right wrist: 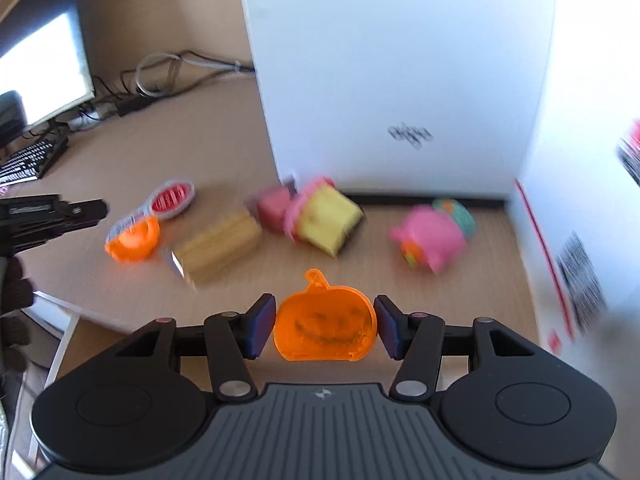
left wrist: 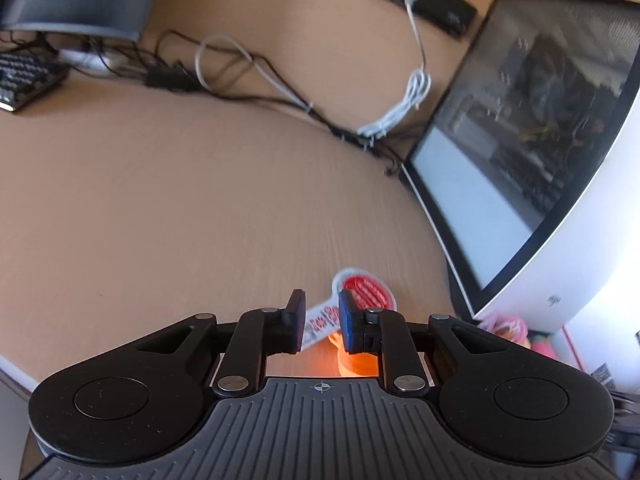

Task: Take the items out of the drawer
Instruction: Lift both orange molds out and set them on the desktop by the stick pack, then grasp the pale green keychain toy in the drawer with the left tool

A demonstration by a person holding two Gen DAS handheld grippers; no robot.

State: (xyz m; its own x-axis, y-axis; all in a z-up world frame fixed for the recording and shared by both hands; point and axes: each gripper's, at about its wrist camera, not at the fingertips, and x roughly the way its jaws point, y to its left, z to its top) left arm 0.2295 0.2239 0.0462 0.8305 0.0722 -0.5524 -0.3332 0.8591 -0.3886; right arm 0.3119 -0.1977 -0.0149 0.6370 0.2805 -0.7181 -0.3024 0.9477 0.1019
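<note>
Landmark: white computer case (right wrist: 400, 72) standing on the wooden desk (right wrist: 480, 280).
Containers: no drawer shows in either view; the toys all lie loose on the desk.
Right gripper (right wrist: 326, 326): pads on both sides of an orange pumpkin cutter (right wrist: 325, 322), touching its edges; it looks gripped, in front of the case.
Left gripper (left wrist: 322, 322): jaws a little apart, clasping nothing; between and beyond them lie a red-and-white packaged toy (left wrist: 360, 300) and an orange piece (left wrist: 354, 364), both on the desk, left of the case.
Near the case front: yellow block (right wrist: 218, 246), pink-and-yellow toy (right wrist: 320, 218), pink toy (right wrist: 432, 238), all blurred.
Far left of the case: keyboard (left wrist: 24, 80), cables (left wrist: 256, 76).
</note>
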